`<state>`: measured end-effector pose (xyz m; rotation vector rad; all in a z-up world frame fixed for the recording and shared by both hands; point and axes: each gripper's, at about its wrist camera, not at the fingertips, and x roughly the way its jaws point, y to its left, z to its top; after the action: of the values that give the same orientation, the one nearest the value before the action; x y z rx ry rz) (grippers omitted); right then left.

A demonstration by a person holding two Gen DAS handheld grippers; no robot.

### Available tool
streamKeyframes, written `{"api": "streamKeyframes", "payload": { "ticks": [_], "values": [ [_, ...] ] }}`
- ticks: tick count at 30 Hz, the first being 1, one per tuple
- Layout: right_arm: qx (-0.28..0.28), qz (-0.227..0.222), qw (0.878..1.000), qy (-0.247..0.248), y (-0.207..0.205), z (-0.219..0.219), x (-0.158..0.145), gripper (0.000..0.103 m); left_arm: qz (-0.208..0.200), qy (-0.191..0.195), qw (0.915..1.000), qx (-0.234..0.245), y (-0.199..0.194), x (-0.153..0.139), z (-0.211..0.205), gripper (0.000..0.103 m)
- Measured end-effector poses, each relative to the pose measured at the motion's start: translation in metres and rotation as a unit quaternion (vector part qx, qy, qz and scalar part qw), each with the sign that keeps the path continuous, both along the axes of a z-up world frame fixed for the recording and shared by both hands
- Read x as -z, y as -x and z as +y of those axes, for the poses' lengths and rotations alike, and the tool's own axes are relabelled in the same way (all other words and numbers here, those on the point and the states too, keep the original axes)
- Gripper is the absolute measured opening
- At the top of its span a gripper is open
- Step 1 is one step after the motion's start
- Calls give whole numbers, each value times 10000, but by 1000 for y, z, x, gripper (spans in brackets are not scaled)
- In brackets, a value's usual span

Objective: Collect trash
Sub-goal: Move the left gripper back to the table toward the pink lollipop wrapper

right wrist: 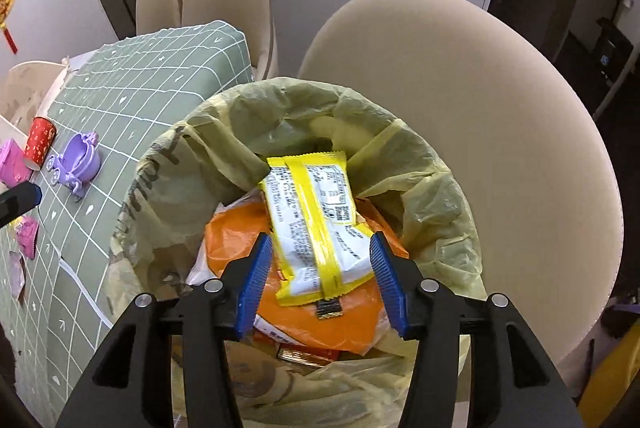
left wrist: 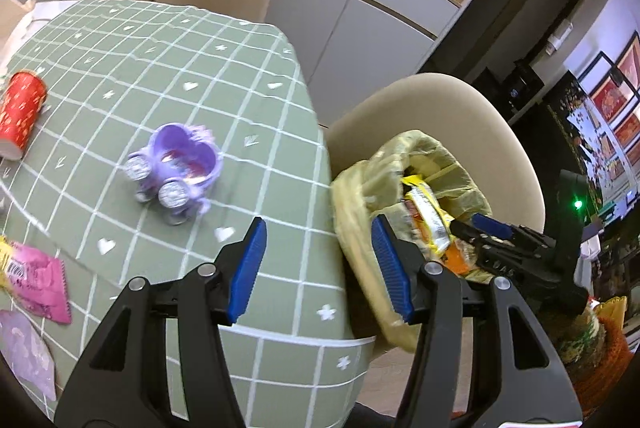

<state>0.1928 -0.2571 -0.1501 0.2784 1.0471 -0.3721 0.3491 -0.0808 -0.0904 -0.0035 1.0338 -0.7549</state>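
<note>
A bin lined with a yellow-green bag (right wrist: 436, 188) stands beside the table and shows in the left wrist view too (left wrist: 360, 228). A yellow and white wrapper (right wrist: 316, 224) lies on orange packaging (right wrist: 236, 240) inside it. My right gripper (right wrist: 320, 268) is open and empty just above the wrapper. My left gripper (left wrist: 320, 260) is open and empty over the table's right edge. A pink wrapper (left wrist: 40, 276), a pale purple wrapper (left wrist: 24, 352) and a red paper cup (left wrist: 20, 112) lie on the table at the left.
The table has a green checked cloth (left wrist: 200, 68). A purple toy carriage (left wrist: 176, 168) stands on it. Beige chairs (right wrist: 460, 100) stand behind the bin and at the table's far side. White cabinets (left wrist: 360, 8) line the wall.
</note>
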Motion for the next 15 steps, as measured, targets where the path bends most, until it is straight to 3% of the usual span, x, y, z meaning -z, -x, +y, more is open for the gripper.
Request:
{"api": "streamKeyframes", "payload": {
  "ticks": [8,15],
  "values": [
    [498,-183,9981,308,-11,8,-6,48,76,-170,9977,-650,-13,16,70,52],
    [787,-353,9959,256,-21,13,-5,48,-36,-332,9887,-1462,-29,19,141,52]
  ]
}}
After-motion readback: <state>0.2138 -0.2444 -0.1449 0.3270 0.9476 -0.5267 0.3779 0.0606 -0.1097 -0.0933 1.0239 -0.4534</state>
